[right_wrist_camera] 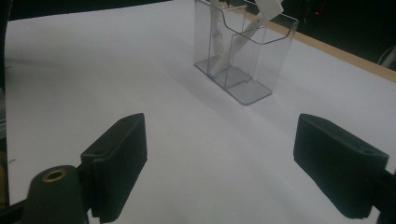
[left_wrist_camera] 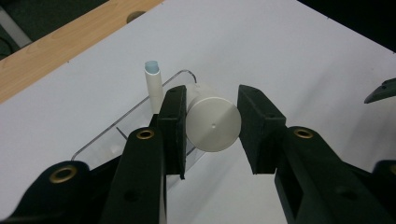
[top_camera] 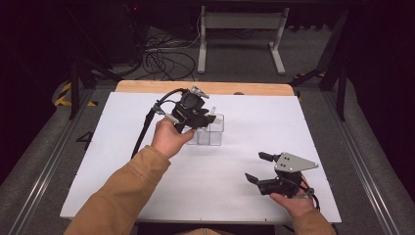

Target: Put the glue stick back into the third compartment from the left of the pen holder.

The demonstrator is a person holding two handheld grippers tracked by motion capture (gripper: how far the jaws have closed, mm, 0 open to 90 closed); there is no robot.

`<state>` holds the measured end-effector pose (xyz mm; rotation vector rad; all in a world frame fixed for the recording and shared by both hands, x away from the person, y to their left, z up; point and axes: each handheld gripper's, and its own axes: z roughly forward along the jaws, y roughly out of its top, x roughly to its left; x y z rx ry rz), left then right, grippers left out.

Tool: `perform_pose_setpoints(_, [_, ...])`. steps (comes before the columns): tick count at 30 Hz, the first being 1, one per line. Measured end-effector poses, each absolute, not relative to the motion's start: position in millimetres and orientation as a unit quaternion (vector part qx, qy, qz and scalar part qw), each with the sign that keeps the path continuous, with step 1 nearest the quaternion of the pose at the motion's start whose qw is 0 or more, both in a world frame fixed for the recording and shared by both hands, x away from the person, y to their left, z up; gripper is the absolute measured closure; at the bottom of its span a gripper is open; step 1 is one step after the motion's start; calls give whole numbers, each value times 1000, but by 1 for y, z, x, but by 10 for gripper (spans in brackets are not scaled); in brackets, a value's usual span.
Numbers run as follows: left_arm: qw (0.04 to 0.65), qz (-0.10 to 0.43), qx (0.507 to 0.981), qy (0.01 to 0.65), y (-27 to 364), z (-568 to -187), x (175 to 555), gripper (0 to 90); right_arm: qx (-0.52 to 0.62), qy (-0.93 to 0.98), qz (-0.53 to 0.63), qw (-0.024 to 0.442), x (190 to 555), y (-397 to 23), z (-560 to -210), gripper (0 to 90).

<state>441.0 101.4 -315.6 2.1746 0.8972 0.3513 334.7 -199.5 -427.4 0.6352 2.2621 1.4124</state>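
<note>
while the white counter (top_camera: 147, 147) lies mostly bare, the work looks partly done: the clear divided holder (right_wrist_camera: 243, 56), the landmark here, already has a thin white tube (left_wrist_camera: 153, 86) standing in it. just above the holder's near compartment, the left gripper (left_wrist_camera: 212, 126) has its jaws clenched on a white cylinder (left_wrist_camera: 213, 123), flat end toward its camera; as i judge it, lowering and letting go is what's left. well apart from the holder, toward the person, the right gripper (right_wrist_camera: 219, 163) hangs with jaws released, nothing between them.
</note>
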Motion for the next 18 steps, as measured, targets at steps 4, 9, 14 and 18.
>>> perform_pose_setpoints(4, [372,131,850,349,101,-317,443,648,227,808,506,198,335,-199,-427,179])
perform_pose_setpoints(9, [366,126,854,348,99,-320,445,647,227,809,505,198,335,-199,-428,179])
perform_pose_setpoints(14, [364,126,854,350,98,-321,446,647,227,808,506,198,335,-199,-428,179])
perform_pose_setpoints(18, [364,125,855,348,96,-322,447,647,227,809,505,197,335,-199,-428,179])
